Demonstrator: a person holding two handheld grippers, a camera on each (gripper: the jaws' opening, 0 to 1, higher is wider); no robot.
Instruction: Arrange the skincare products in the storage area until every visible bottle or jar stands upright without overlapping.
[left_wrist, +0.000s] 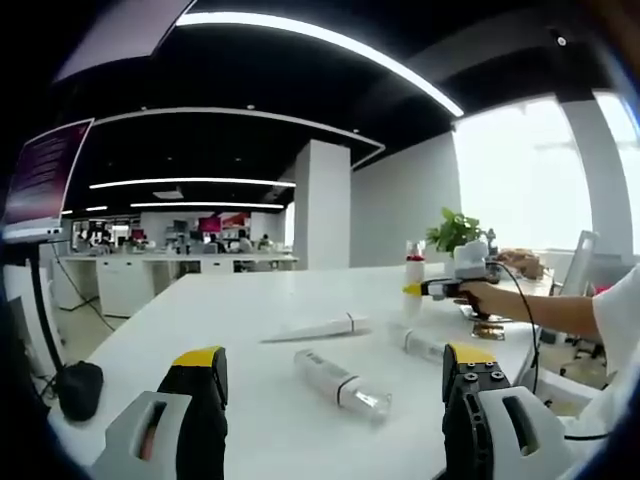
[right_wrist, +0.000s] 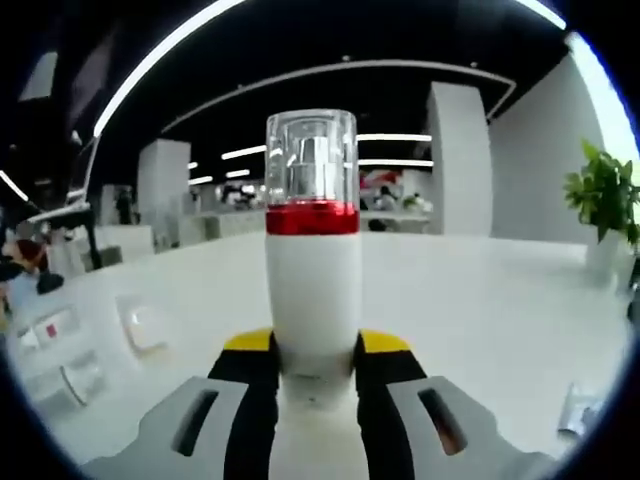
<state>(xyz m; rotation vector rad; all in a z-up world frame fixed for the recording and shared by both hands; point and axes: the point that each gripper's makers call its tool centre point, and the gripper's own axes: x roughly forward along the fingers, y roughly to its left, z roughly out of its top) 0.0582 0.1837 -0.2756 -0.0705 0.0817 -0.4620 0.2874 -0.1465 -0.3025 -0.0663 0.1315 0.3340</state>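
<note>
A long white table (left_wrist: 250, 320) fills an open office with a black ceiling, curved light strips (left_wrist: 330, 45), a white pillar (left_wrist: 322, 205), bright windows (left_wrist: 520, 180) and a potted plant (left_wrist: 455, 232).

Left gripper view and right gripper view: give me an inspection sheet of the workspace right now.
Surface: white table, bare in front.
Job's things: red-banded bottle upright in the right tool; white tube and clear-capped bottle lying down; another bottle lying beyond.
Clutter: small items at the table edge, unclear.
Grippers: left tool open, holding nothing; right tool shut on the bottle.
Cables: black cable from the right tool.
Surroundings: open office, potted plant, window.
</note>
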